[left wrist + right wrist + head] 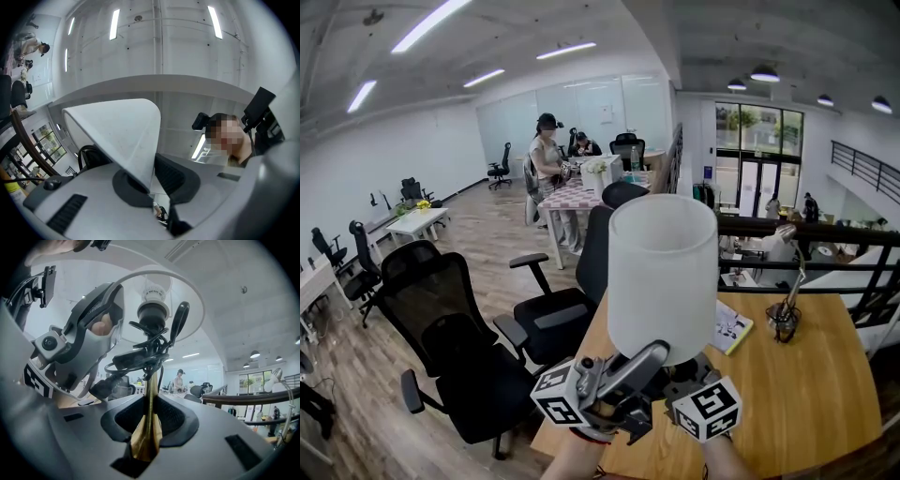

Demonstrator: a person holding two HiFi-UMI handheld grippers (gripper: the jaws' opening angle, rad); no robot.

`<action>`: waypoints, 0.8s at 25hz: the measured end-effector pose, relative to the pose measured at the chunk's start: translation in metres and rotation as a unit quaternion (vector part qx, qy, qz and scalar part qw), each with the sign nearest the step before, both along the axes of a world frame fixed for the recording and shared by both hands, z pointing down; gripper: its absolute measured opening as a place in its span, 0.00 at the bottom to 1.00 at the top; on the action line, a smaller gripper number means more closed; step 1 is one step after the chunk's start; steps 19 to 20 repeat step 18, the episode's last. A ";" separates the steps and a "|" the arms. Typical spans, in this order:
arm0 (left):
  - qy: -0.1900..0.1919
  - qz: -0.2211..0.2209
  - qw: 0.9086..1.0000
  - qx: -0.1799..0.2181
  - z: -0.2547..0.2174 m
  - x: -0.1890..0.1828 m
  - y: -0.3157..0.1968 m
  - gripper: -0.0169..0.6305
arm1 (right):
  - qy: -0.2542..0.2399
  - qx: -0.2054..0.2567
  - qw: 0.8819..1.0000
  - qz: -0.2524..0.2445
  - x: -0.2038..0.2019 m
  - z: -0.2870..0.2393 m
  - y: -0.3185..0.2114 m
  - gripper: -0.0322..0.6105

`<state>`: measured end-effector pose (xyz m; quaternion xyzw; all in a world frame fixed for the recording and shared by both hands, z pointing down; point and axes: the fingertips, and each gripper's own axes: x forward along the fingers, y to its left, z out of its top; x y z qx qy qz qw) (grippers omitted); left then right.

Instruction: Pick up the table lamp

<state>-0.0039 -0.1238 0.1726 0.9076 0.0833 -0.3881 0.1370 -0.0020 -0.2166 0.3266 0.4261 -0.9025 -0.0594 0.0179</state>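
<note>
The table lamp has a white cylindrical shade (663,274) and is held up above the wooden table (806,384). In the left gripper view my left gripper (152,190) is shut on the lower rim of the shade (117,136). My right gripper (147,439) is shut on the lamp's brass stem (149,423), under the bulb socket (152,310) and a bundle of black cord (140,357). In the head view both grippers sit under the shade, the left gripper (649,356) slanting upward and the right gripper (680,375) beside it. The lamp's base is hidden.
Black office chairs (441,300) stand to the left of the table. A booklet (731,328) and a small desk item (785,319) lie on the far part of the table. A dark railing (806,234) runs behind. People (548,150) stand at a distant table.
</note>
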 end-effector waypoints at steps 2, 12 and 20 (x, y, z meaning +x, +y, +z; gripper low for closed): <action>0.001 -0.001 1.000 0.000 -0.001 -0.003 0.001 0.05 | 0.001 0.002 1.000 -0.001 -0.003 -0.001 0.001 0.20; 0.000 -0.003 1.000 0.005 -0.001 -0.010 0.006 0.05 | 0.000 0.012 1.000 -0.004 -0.009 -0.003 0.003 0.20; 0.002 -0.002 1.000 0.011 -0.004 -0.015 0.009 0.05 | 0.005 0.025 1.000 0.001 -0.013 -0.009 0.004 0.20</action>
